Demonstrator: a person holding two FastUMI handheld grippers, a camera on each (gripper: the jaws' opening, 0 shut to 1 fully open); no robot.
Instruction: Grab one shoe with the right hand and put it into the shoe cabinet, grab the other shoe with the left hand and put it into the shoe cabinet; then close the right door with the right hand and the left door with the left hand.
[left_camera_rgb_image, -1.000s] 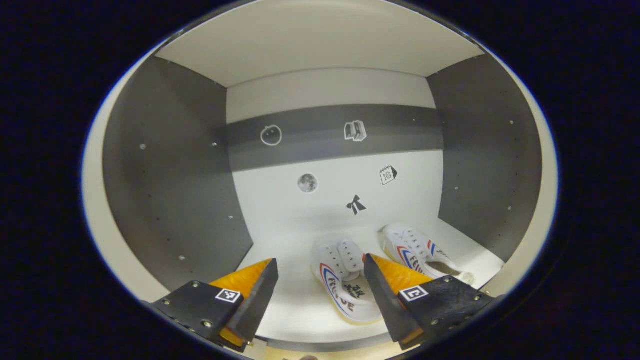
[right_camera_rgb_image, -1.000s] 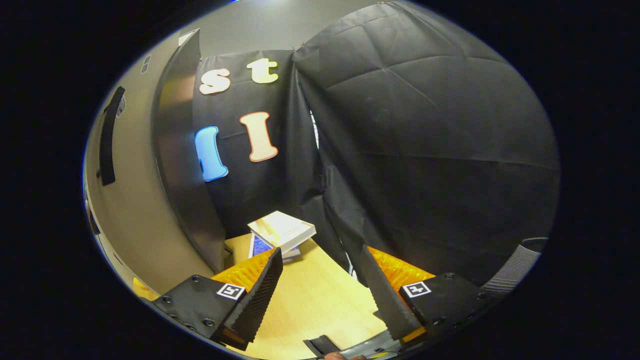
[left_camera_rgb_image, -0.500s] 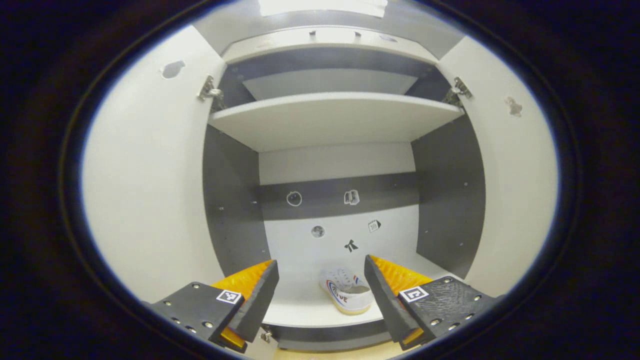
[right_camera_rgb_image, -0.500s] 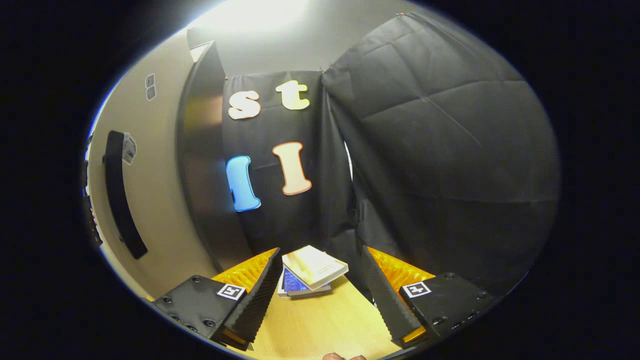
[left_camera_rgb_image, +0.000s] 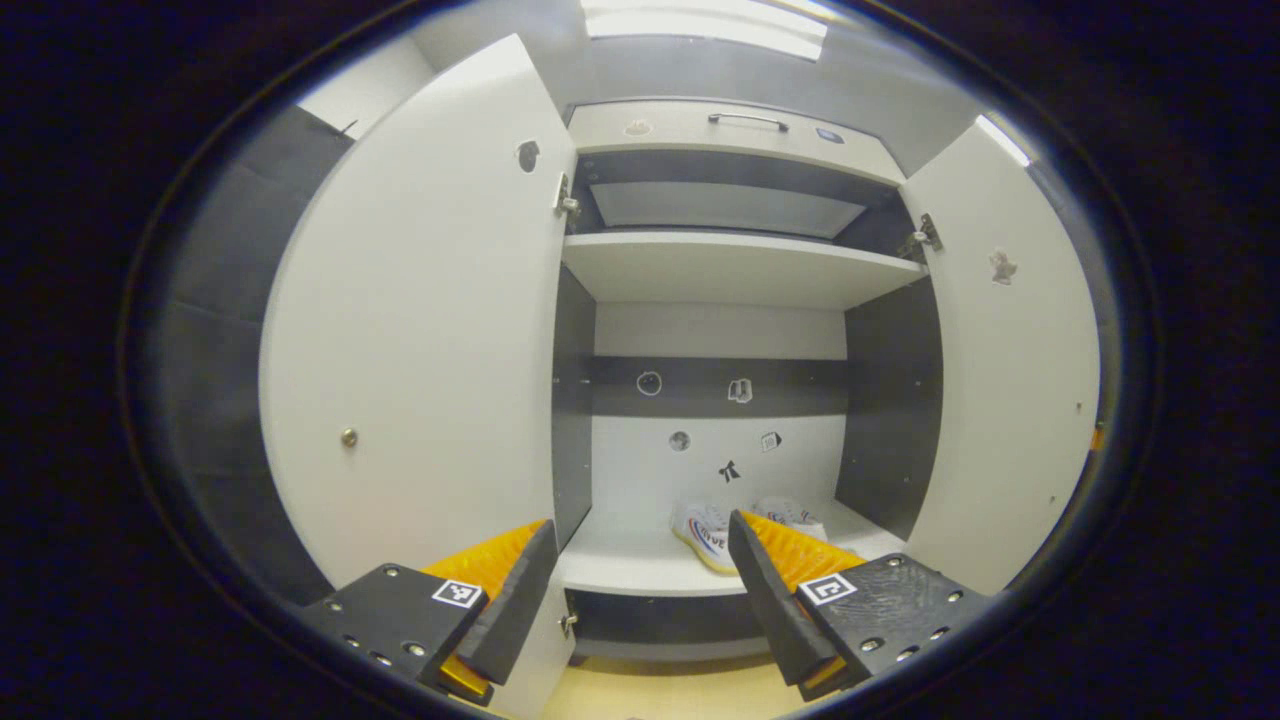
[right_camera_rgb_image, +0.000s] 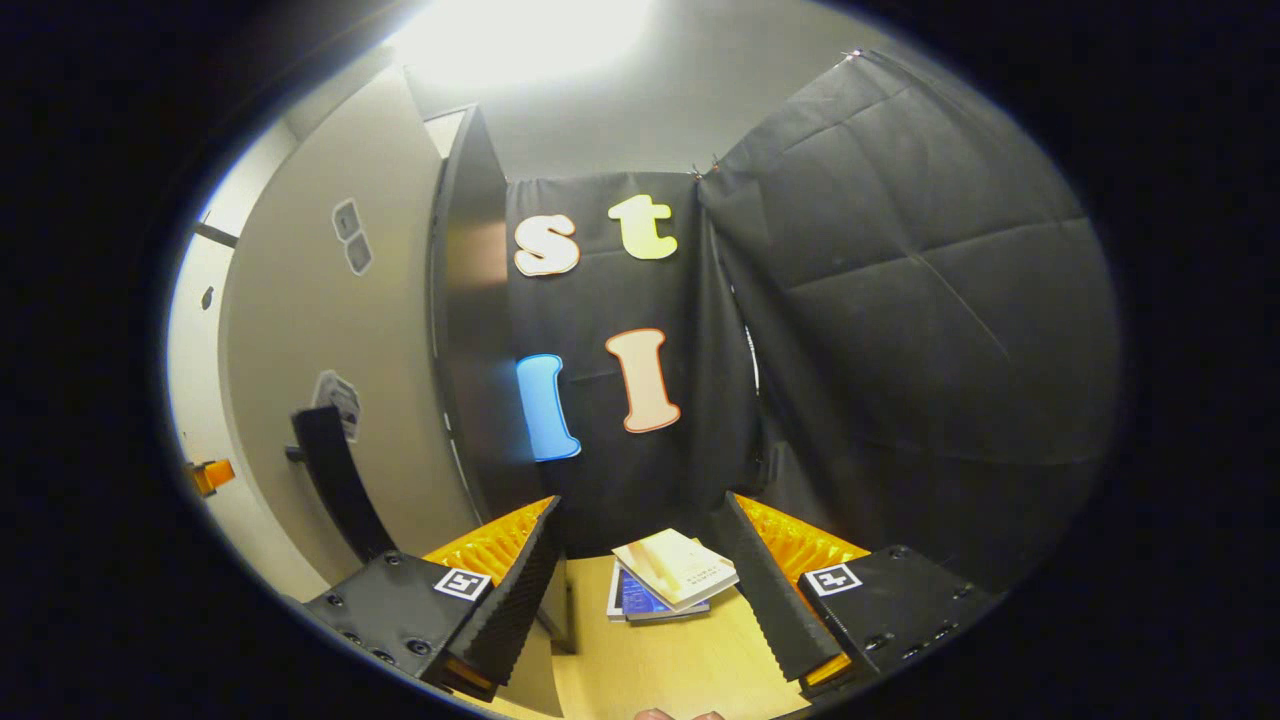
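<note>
The shoe cabinet (left_camera_rgb_image: 735, 270) stands with both doors swung out: the left door (left_camera_rgb_image: 420, 330) and the right door (left_camera_rgb_image: 1010, 380). Two white shoes with red and blue stripes rest side by side on the bottom shelf, one (left_camera_rgb_image: 705, 528) left of the other (left_camera_rgb_image: 797, 512). My left gripper (left_camera_rgb_image: 640, 605) is open and empty, outside the cabinet in front of the shelf. My right gripper (right_camera_rgb_image: 645, 610) is open and empty too. It hovers beside the right door's outer face (right_camera_rgb_image: 320, 340), with the black handle (right_camera_rgb_image: 335, 480) just to its left.
An upper shelf (left_camera_rgb_image: 740, 262) and a drawer with a handle (left_camera_rgb_image: 745, 120) sit above the shoes. A small stack of books (right_camera_rgb_image: 670, 582) lies on the wooden floor (right_camera_rgb_image: 660, 660) by the black cloth wall (right_camera_rgb_image: 900, 330). A dark cabinet side panel (right_camera_rgb_image: 475, 330) stands behind the door.
My left gripper has backed out of the cabinet, away from the shoes, so both doors now show. The right gripper view has swung toward the right door's handle.
</note>
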